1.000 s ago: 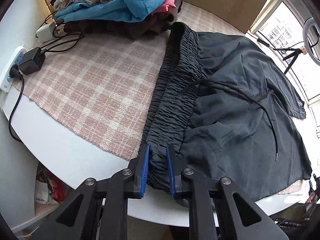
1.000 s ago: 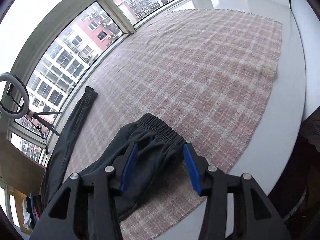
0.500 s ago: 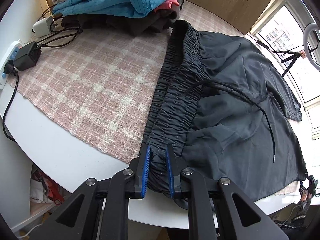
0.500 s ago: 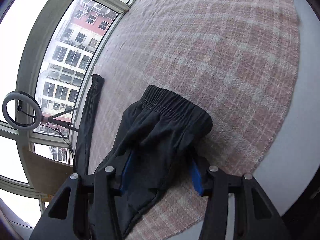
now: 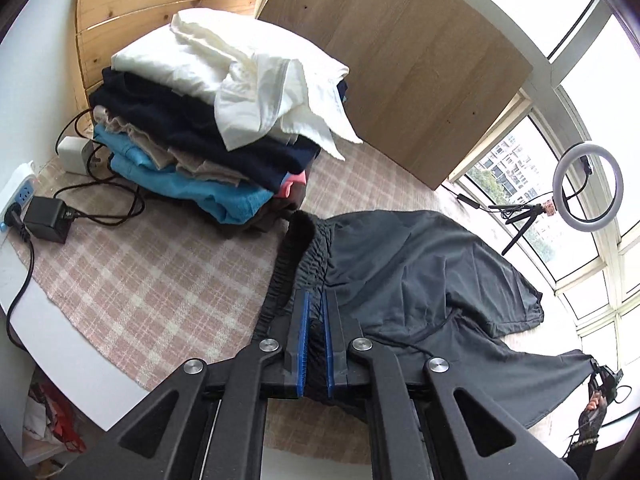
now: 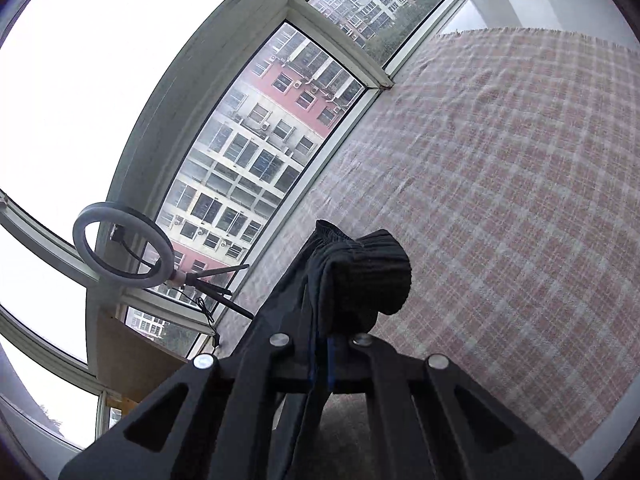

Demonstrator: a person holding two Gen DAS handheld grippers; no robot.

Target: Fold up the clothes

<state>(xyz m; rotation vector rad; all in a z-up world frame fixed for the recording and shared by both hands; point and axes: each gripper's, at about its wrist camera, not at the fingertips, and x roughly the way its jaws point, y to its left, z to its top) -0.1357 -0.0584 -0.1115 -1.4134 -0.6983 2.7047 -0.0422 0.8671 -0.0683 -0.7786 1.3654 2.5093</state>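
Observation:
Black trousers (image 5: 420,276) with a gathered elastic waistband lie partly lifted over the pink plaid cloth (image 5: 160,280). My left gripper (image 5: 315,300) is shut on the waistband at its near end, blue pads pressed to the fabric. In the right wrist view my right gripper (image 6: 322,344) is shut on the elastic leg cuff (image 6: 364,276), which bunches up above the jaws, raised off the plaid cloth (image 6: 500,184). The other leg hangs dark to the left of the cuff. A gloved hand (image 5: 596,408) shows at the far right of the left wrist view.
A stack of folded clothes (image 5: 208,136) topped by a white shirt stands at the back left. A black charger (image 5: 46,220), cables and a white power strip (image 5: 18,196) lie at the left table edge. A ring light (image 5: 586,188) stands by the windows.
Both grippers have lifted and tilted upward with the trousers. The right gripper, open around the cuff a second ago, has shut on it and raised it. The waistband has risen off the cloth.

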